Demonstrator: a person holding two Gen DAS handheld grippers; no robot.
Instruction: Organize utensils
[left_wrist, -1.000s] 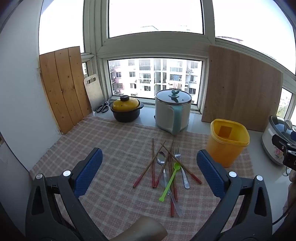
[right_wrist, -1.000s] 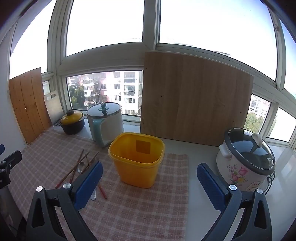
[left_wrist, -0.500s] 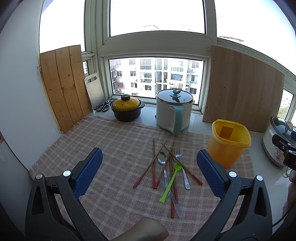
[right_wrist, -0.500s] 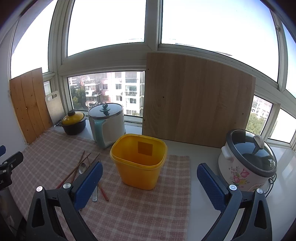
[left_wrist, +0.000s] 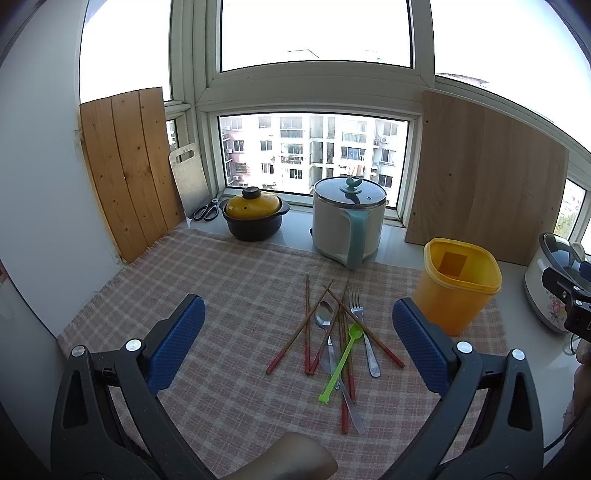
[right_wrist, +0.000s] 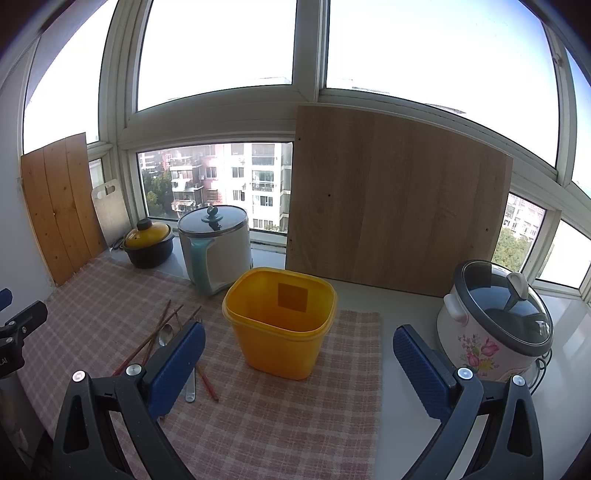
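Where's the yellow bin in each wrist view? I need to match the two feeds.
Left wrist: yellow bin at right, beyond the utensil pile.
Right wrist: yellow bin at centre, utensils to its left.
Shared landmark: white pot with teal handle behind it.

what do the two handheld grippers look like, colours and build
Both match: the left gripper and right gripper have black plastic frames with triangular cut-outs and silver screws, and each finger carries a blue textured pad. No sleeve shows.
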